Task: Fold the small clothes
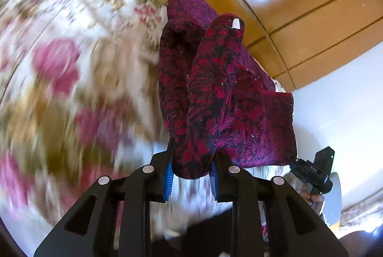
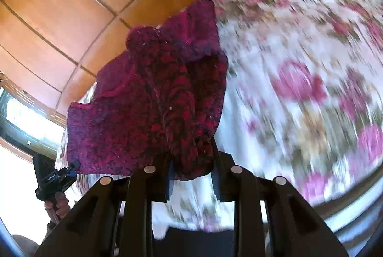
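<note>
Above the floral bedspread [image 1: 71, 65], we have the small garment [image 1: 215, 94], a dark red and purple print, lifted and hanging between our two grippers. Left gripper [image 1: 191, 175]: jaws pressed onto a bunched corner of the cloth, blue pads [image 1: 168, 182] flanking the fold. Right gripper [image 2: 191, 173]: likewise pinching a gathered corner. From the left wrist view the right gripper shows at the garment's far lower edge; from the right wrist view the left one shows at the opposite edge, so the held edge runs hand to hand. A white tag [image 1: 235, 23] sits at the top of one fold.

Relation that matters: the garment's free body extends forward, away from both sets of fingers, out over the bedspread, with wooden panelling [image 1: 311, 17] behind. Neither hand appears nearer; the grips look symmetric. Background is blurred.

Our judgement: next we lay the free end down on the bedspread and carry the held edge forward over it. Risk: the bunched corners may slip or leave creases.
</note>
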A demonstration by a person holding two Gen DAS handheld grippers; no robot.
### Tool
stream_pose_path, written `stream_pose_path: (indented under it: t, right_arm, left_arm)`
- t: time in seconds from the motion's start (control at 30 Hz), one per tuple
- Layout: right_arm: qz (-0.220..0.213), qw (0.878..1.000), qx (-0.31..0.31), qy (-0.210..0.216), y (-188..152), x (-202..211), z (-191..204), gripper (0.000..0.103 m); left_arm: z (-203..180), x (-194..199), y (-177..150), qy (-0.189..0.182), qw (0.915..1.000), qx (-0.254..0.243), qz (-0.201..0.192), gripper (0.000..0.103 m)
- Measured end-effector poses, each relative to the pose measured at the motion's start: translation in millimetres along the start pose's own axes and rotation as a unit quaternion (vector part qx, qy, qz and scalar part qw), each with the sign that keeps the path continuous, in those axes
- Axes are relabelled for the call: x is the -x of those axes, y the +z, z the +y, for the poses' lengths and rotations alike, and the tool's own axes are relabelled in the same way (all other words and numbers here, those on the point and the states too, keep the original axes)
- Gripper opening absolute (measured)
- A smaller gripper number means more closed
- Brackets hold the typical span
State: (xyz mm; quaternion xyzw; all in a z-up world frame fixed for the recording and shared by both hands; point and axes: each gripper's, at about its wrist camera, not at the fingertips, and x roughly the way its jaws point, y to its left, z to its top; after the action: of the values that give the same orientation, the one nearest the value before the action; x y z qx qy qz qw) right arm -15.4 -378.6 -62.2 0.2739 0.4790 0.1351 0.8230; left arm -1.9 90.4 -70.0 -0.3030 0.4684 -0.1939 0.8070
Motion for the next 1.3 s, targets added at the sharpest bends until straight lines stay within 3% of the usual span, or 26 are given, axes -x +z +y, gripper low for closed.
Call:
stream_pose_path:
  t: [0.2,0.27,0.3,0.37,0.4,0.53,0.7,0.8,0.87,0.93,1.07,1.2,1.3]
  right_arm:
    - [0.024,1.0,0.004,-0.009,-21.1,7.4,-7.4,0.026]
    - [0.021,1.0,0.005,-0.022,-17.1,7.5,-7.2,0.045]
    - [0.015,1.0,0.002,-0.023,-12.8,9.0,-7.8,0.049]
    - [-0.006,0.999,0.019,-0.045,-6.6,14.2,-2.5,0.055]
    - [-0.018,0.998,0.032,-0.056,-2.0,16.0,2.7,0.056]
    - [-0.065,0.989,0.091,-0.094,15.1,16.7,32.7,0.056]
    - [-0.097,0.971,0.18,-0.124,36.7,-6.2,77.8,0.053]
    - [-0.091,0.962,0.215,-0.143,45.9,-28.8,90.9,0.045]
    - [-0.079,0.958,0.226,-0.16,49.5,-43.4,90.5,0.025]
    - [-0.079,0.958,0.219,-0.169,50.0,-48.5,82.1,0.022]
    - [-0.071,0.968,0.172,-0.17,53.3,-59.6,59.6,0.022]
    - [-0.074,0.967,0.168,-0.179,50.0,-65.2,59.5,0.028]
    - [-0.073,0.964,0.17,-0.191,48.8,-68.3,61.7,0.034]
  left_arm:
    - [-5.1,15.5,-31.9,0.012,0.9999,0.006,0.006,0.029]
    - [-6.6,21.0,-28.6,0.028,0.9996,0.005,-0.002,0.042]
    - [-6.1,25.6,-23.7,0.031,0.9994,0.007,-0.011,0.046]
    - [-5.5,36.8,-14.8,0.048,0.9981,0.004,-0.04,0.068]
    - [-5.0,37.4,-5.2,0.07,0.9955,-0.002,-0.064,0.072]
    - [-22.1,43.9,14.6,0.096,0.9898,-0.04,-0.098,0.074]
    - [-56.7,22.0,32.9,0.141,0.9741,-0.141,-0.106,0.075]
    - [-67.3,1.4,42.9,0.151,0.9665,-0.183,-0.098,0.075]
    - [-67.4,-11.7,48.0,0.16,0.9625,-0.201,-0.087,0.075]
    - [-68.5,-25.5,51.4,0.173,0.9582,-0.217,-0.07,0.074]
    - [-68.8,-43.6,54.6,0.205,0.9488,-0.234,-0.058,0.074]
    - [-74.8,-53.0,54.6,0.233,0.9383,-0.25,-0.054,0.074]
    - [-80.0,-54.9,53.6,0.252,0.9298,-0.261,-0.063,0.084]
